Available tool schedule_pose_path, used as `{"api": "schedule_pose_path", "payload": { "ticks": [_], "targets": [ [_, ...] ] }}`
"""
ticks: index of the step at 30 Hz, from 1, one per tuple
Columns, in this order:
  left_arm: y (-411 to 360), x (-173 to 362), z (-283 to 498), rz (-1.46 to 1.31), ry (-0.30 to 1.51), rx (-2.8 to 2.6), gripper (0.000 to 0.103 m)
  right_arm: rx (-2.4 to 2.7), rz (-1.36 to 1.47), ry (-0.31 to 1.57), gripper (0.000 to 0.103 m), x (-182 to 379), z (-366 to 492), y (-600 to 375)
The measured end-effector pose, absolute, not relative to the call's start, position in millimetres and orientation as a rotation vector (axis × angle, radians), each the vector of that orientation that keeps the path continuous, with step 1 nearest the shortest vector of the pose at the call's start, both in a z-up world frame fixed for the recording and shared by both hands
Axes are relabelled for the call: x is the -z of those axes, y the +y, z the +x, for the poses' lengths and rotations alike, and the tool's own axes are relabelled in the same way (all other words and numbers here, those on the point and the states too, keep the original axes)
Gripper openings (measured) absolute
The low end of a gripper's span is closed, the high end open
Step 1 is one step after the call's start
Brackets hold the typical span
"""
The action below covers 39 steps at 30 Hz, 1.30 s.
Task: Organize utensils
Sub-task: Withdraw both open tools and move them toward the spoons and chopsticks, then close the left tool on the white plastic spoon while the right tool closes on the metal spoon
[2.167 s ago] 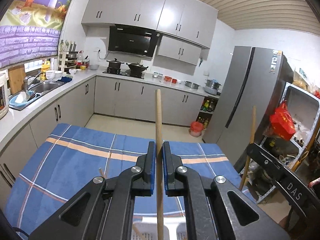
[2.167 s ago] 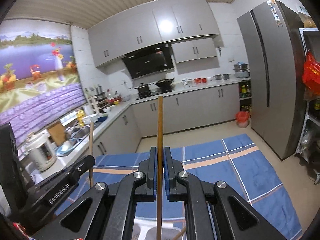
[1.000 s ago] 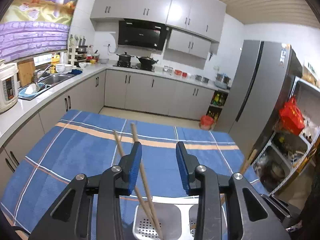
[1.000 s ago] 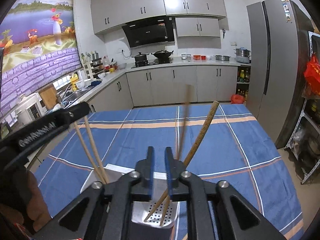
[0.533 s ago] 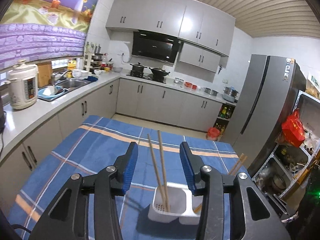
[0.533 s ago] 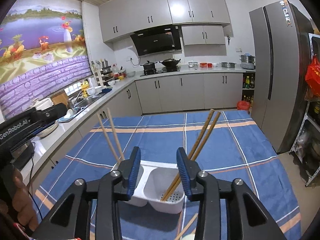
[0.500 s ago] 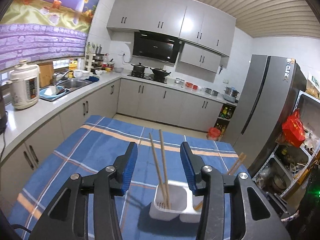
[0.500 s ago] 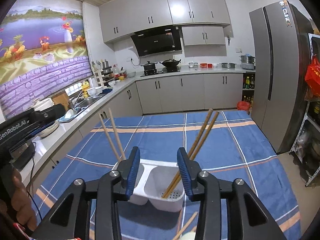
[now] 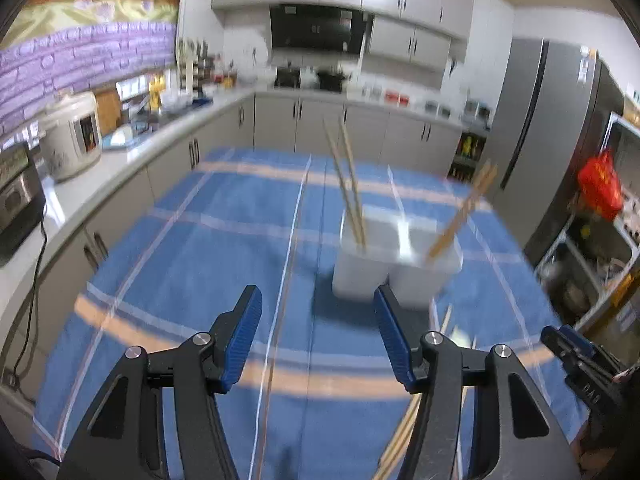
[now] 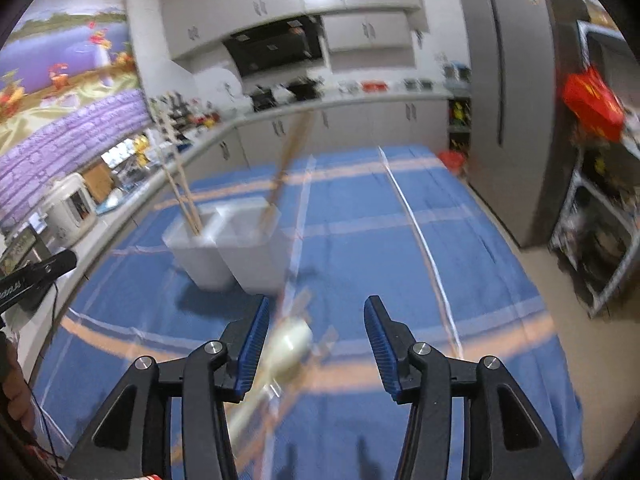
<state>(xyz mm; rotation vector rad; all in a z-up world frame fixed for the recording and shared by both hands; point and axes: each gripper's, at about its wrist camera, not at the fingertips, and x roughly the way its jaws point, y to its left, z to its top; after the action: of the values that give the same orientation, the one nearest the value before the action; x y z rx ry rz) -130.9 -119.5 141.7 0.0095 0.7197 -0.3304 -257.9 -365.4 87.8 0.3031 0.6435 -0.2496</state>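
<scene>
You are holding your left gripper with its blue-padded jaws spread wide and nothing between them. Ahead of it and a little to its right, the white plastic two-compartment utensil holder is standing on the blue plaid tablecloth. A pair of light wooden chopsticks is leaning out of the holder's left compartment, and a darker wooden pair is tilting rightward out of the right one. More wooden chopsticks are lying on the cloth just under your left gripper's right finger.

You are holding your right gripper released too, jaws wide apart and empty. The holder is sitting ahead of it to the left. Just beside its left finger, a pale spoon-like utensil is lying on the cloth, though motion blur is making its exact shape hard to tell.
</scene>
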Motion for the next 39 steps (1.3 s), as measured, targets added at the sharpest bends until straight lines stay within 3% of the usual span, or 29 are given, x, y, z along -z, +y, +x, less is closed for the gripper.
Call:
{"api": "schedule_pose_path", "payload": {
  "ticks": [16,26,33,35,39],
  "targets": [
    [-179,-56,-141,0.106,0.991,0.521,0.055,0.271,0.414,0.769,0.053,-37,-330,-378],
    [-242,-18,-122,0.211,1.056,0.676,0.026,0.272,0.396,0.813,0.053,-29,-332,-371],
    [-264,-18,-116,0.284,1.022,0.711,0.019,0.301,0.415,0.829,0.053,-25,-330,-375],
    [-271,-18,-116,0.304,1.020,0.736,0.003,0.307,0.420,0.828,0.053,-24,-328,-376],
    [-281,-18,-107,0.324,1.023,0.739,0.001,0.299,0.426,0.838,0.053,-23,-322,-373]
  ]
}}
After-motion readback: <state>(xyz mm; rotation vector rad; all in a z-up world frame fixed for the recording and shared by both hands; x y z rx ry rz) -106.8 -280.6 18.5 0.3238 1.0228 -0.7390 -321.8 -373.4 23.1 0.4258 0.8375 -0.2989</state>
